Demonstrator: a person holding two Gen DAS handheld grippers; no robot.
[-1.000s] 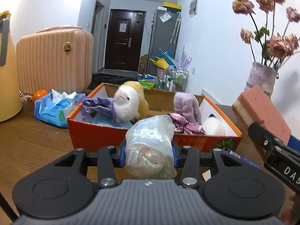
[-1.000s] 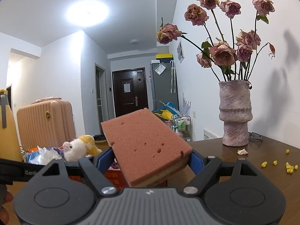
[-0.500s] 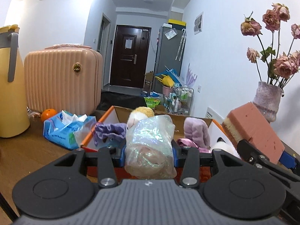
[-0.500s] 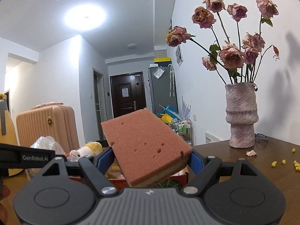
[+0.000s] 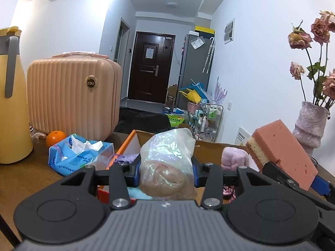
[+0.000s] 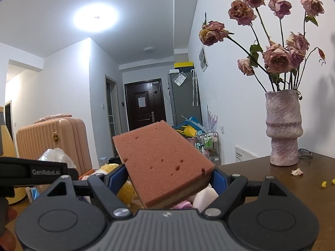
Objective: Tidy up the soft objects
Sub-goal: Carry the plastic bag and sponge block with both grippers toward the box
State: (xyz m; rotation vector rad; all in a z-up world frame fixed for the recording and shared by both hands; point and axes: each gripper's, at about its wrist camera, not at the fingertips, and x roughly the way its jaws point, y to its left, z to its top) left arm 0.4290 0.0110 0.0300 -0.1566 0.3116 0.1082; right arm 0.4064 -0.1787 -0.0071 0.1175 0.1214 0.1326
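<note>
Left gripper [image 5: 166,174] is clamped on a crinkly iridescent plastic bag [image 5: 167,163] with something pinkish-beige inside — blue pads press both of its sides, and the bag stands upright between them, held above the near edge of the orange cardboard box [image 5: 127,141]. Right gripper [image 6: 169,179] is closed on a pink sponge [image 6: 163,163] with a yellow underlayer, tilted, its far end higher; in the left wrist view the same sponge [image 5: 282,152] sits to the right of the bag, above the box's right side.

Inside the box: a purple knit piece [image 5: 125,158] at the left, a lilac plush [image 5: 234,161] at the right, and a yellow-and-white plush toy [image 6: 123,190] seen from the right wrist view under the sponge.

On the tabletop [image 5: 23,177], left of the box — blue tissue pack [image 5: 79,153] just beside it, an orange [image 5: 55,138] behind that, a yellow thermos jug [image 5: 12,96] at the left edge, a pink ribbed suitcase [image 5: 73,94] behind. Vase of dried roses [image 6: 283,129] stands at the tabletop's far right edge, with petals [image 6: 297,171] near its base.
</note>
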